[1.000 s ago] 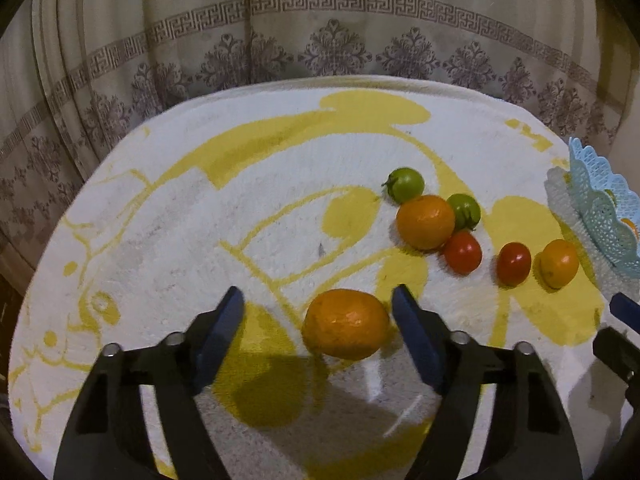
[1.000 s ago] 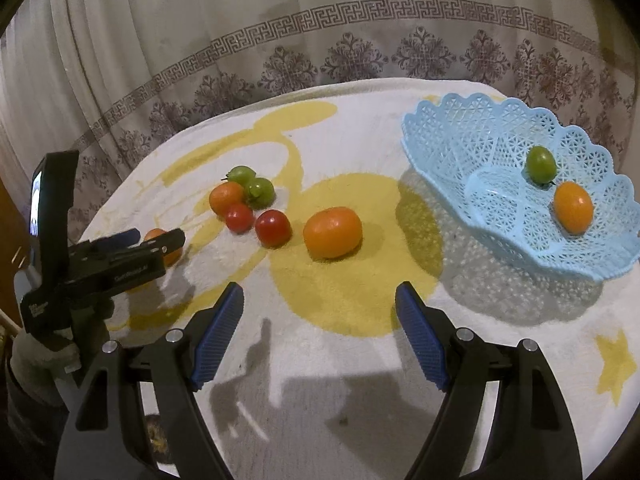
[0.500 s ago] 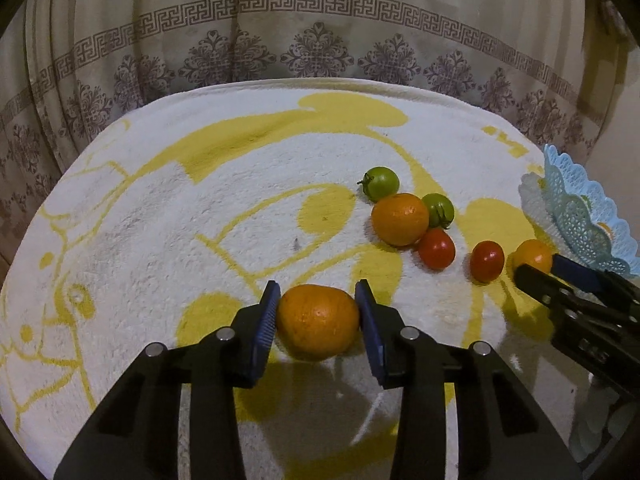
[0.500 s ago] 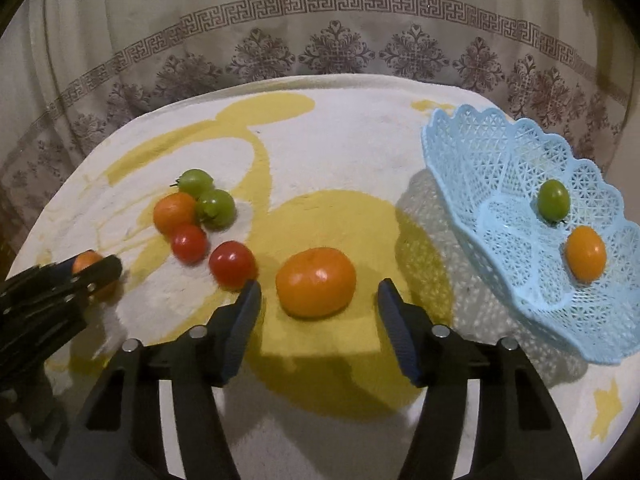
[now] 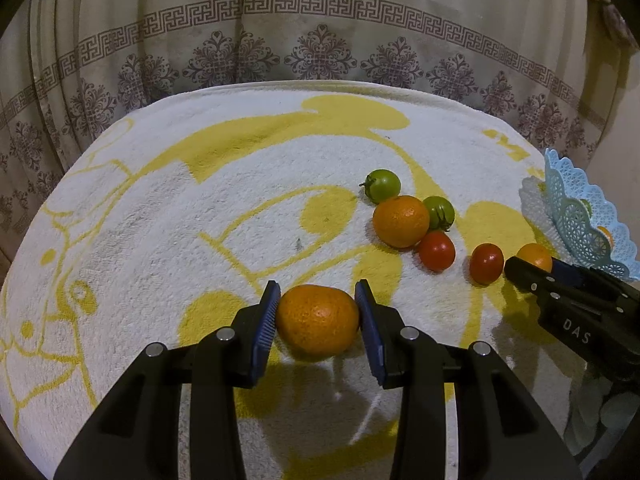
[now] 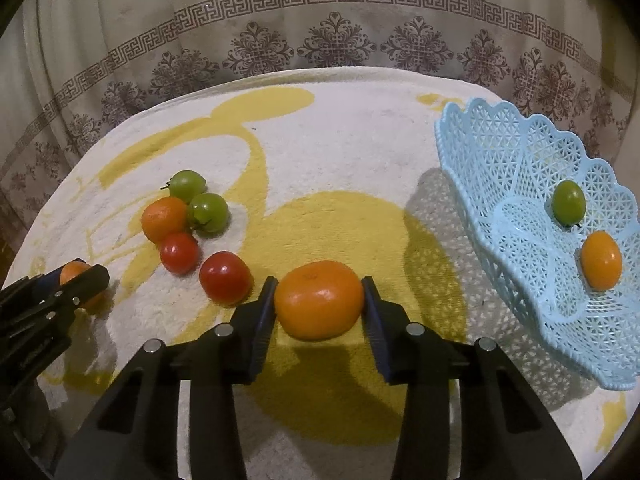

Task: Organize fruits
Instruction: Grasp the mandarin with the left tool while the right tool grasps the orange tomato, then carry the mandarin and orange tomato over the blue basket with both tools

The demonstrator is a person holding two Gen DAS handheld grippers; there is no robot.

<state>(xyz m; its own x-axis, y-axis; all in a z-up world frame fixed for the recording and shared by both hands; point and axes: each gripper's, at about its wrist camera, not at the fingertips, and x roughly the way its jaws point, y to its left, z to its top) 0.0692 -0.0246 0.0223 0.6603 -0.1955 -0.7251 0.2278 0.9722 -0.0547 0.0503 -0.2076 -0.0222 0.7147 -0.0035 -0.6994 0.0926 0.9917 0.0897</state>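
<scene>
My left gripper (image 5: 317, 285) is shut on an orange (image 5: 317, 320) that rests on the towel, with a blue pad against each side. My right gripper (image 6: 319, 279) has a second orange (image 6: 319, 300) between its jaws, which are closing and touch both its sides. Left of it lie a red tomato (image 6: 225, 278), another red tomato (image 6: 179, 253), a third orange (image 6: 164, 218) and two green tomatoes (image 6: 209, 211). The light blue lattice basket (image 6: 460, 160) at the right holds a green tomato (image 6: 569, 202) and a small orange (image 6: 601, 260).
A white towel with yellow figures (image 5: 200, 220) covers the round table. A patterned curtain (image 5: 320, 52) hangs behind it. In the left wrist view the basket (image 5: 568, 200) stands at the far right edge, just beyond the right gripper's fingers (image 5: 532, 276).
Both grippers have narrowed from wide open onto their oranges. The right gripper came forward to its orange, and the left one stayed in place.
</scene>
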